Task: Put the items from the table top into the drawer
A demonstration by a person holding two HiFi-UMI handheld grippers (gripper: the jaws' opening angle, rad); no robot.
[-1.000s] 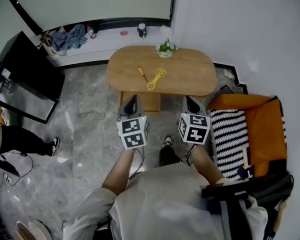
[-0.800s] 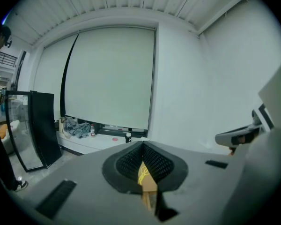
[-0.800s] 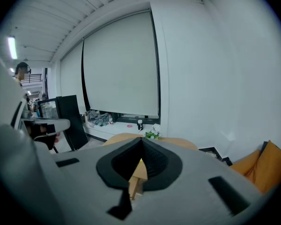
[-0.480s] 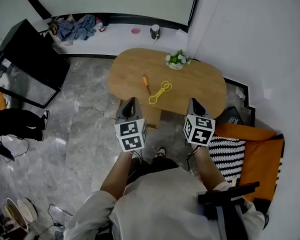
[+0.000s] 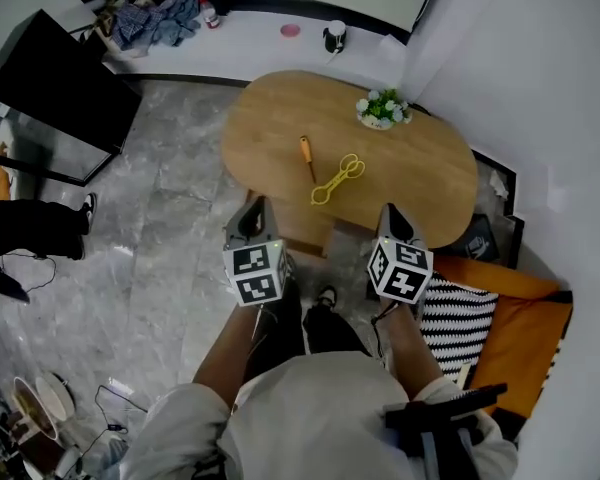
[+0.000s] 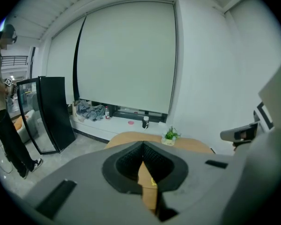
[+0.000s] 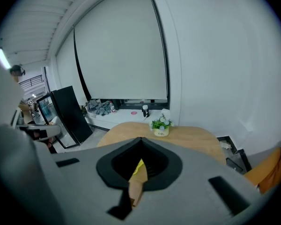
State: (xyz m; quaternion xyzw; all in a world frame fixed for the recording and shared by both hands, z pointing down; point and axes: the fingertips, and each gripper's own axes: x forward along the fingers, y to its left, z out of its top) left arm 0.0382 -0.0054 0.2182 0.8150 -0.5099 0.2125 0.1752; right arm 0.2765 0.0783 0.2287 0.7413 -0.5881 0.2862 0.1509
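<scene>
Approach to the counter (image 5: 420,183), both grippers empty; nothing yet in the drawer (image 5: 302,236)

Screwdriver (image 5: 306,156) and scissors (image 5: 337,179) lie near each other mid-counter, well apart from the plant (image 5: 383,109); left gripper (image 5: 252,216) and right gripper (image 5: 393,220) hover by the near edge, fingers (image 6: 126,165) pressed together on nothing in both; to do this well, pull out the drawer, seemingly the wooden front under that edge, before lifting anything, and spread the fingers ahead of contact; against the earlier frames the person has come closer, the counter lies larger and more askew in the head view, and the items have not moved on it.
</scene>
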